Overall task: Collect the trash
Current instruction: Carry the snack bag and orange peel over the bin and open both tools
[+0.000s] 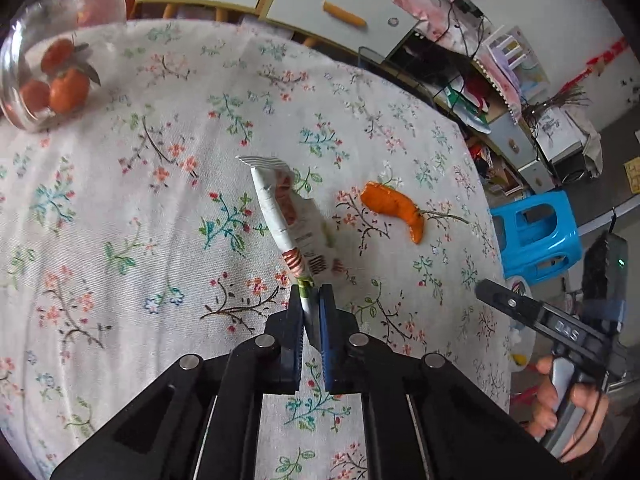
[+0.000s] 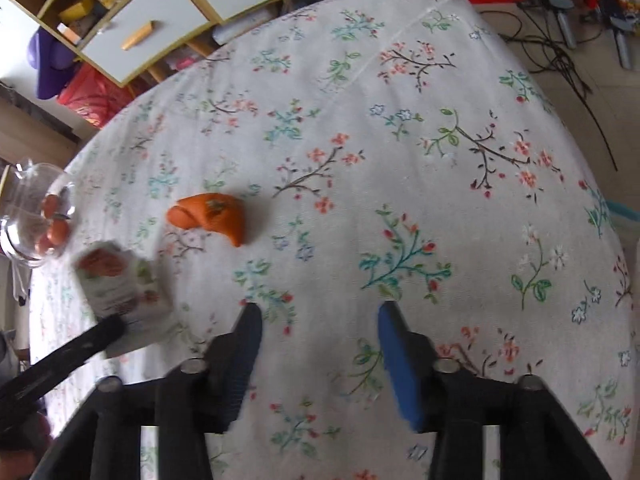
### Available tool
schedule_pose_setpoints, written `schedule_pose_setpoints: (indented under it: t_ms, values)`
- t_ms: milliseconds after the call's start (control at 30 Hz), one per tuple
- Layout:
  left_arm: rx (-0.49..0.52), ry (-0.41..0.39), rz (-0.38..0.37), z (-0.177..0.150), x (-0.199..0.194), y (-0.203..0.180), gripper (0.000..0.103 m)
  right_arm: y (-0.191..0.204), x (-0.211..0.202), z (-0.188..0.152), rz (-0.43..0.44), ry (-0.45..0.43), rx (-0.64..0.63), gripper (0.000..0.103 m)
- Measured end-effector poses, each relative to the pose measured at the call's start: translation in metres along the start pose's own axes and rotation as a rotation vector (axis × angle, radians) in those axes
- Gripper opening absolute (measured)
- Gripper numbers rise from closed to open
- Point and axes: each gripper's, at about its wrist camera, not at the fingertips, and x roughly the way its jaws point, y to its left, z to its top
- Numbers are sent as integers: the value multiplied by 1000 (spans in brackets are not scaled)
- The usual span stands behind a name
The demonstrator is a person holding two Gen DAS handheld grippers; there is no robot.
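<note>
Even, diffuse daylight in both views; no hard glare. Soft shadows only, faint beneath the orange peel [image 2: 212, 216] ahead of the right gripper's fingers [image 2: 248, 332]. Strong fisheye bending toward the rims, with dark vignetted corners. Sharp focus on the snack wrapper [image 1: 288, 216] pinched at the left fingertips [image 1: 325, 300]; the same wrapper motion-blurred left of the right fingers. Pale highlights on the glass bowl [image 1: 24, 80] far left.

On the surface [image 1: 120, 208] the peel [image 1: 394, 208] lies just right of the wrapper [image 1: 288, 216], which is raised above the cloth in the left gripper [image 1: 310, 300]. The glass bowl [image 1: 24, 80] of fruit [image 1: 60, 84] sits far left, the stool [image 1: 536, 236] beyond the right edge.
</note>
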Motion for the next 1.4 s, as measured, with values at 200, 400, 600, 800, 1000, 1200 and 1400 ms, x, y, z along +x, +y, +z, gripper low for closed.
schedule_pose_setpoints:
  t_ms: [200, 400, 600, 800, 1000, 1200, 1400]
  values:
    - [52, -29, 16, -4, -27, 7, 5, 22, 18, 12, 20, -45, -47, 55]
    - [46, -35, 50, -10, -41, 31, 5, 53, 42, 20, 12, -78, -134, 55]
    - [-5, -24, 65, -12, -48, 59, 5, 73, 58, 27, 24, -111, -166, 54]
    - [-27, -31, 49, -13, -56, 72, 5, 87, 65, 27, 30, -106, -216, 27]
    - [-12, -49, -3, -21, -69, 65, 5, 97, 43, 20, 35, -120, -261, 24]
    - [10, -72, -37, -32, -82, 47, 5, 83, 7, 8, 68, -115, -194, 24]
    - [51, -83, -67, -44, -88, 19, 5, 41, -34, -7, 64, -111, -107, 24]
